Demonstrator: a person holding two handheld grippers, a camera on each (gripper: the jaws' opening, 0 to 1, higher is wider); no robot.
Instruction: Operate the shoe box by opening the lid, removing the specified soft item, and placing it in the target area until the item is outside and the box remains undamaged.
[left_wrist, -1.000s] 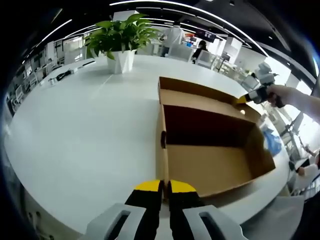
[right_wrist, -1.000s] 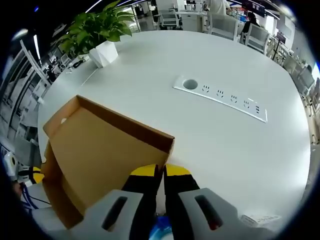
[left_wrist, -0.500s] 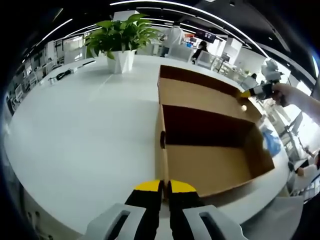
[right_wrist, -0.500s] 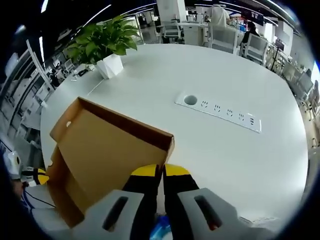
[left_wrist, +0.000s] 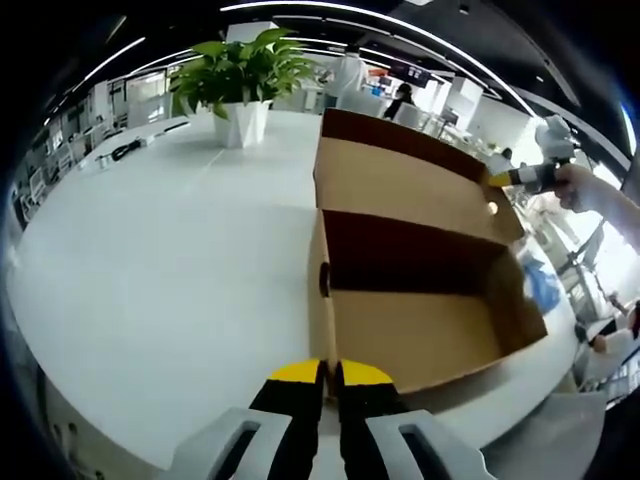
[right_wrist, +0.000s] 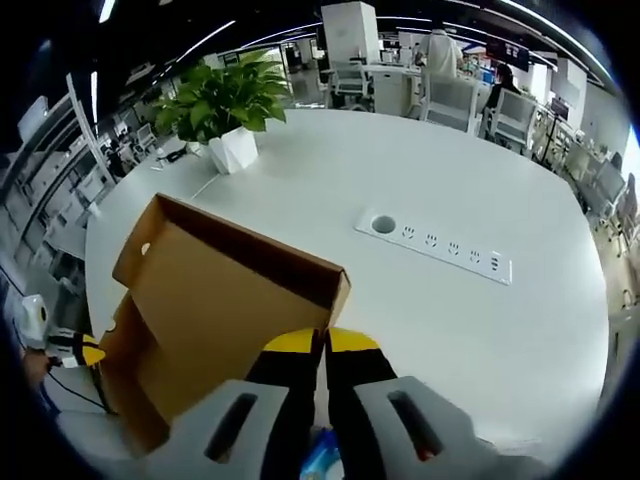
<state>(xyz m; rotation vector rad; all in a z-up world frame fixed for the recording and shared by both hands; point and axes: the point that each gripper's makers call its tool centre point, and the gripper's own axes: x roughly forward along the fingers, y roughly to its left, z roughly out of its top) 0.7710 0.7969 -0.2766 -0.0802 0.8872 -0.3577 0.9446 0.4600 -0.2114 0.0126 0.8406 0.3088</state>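
Note:
The brown cardboard shoe box (left_wrist: 420, 335) lies open on the white table, its floor bare. Its hinged lid (left_wrist: 400, 185) stands tilted up behind it. My left gripper (left_wrist: 330, 372) is shut at the box's near left corner, with the side wall running in between its jaws. A hand holds my right gripper (left_wrist: 505, 178) at the lid's far right corner. In the right gripper view that gripper (right_wrist: 320, 342) is shut on the edge of the lid (right_wrist: 215, 290). A blue soft item (left_wrist: 543, 285) shows past the box's right end wall and, in part, under the right jaws (right_wrist: 322, 462).
A leafy plant in a white pot (left_wrist: 243, 80) (right_wrist: 232, 110) stands at the back of the table (left_wrist: 150, 260). A socket strip (right_wrist: 432, 243) is set into the tabletop beyond the lid. Office chairs and desks fill the background. The left gripper (right_wrist: 75, 350) shows beside the box.
The lid has swung further up, from a low tilt to nearly upright. The right gripper has risen with it. The left gripper and the box body have stayed put.

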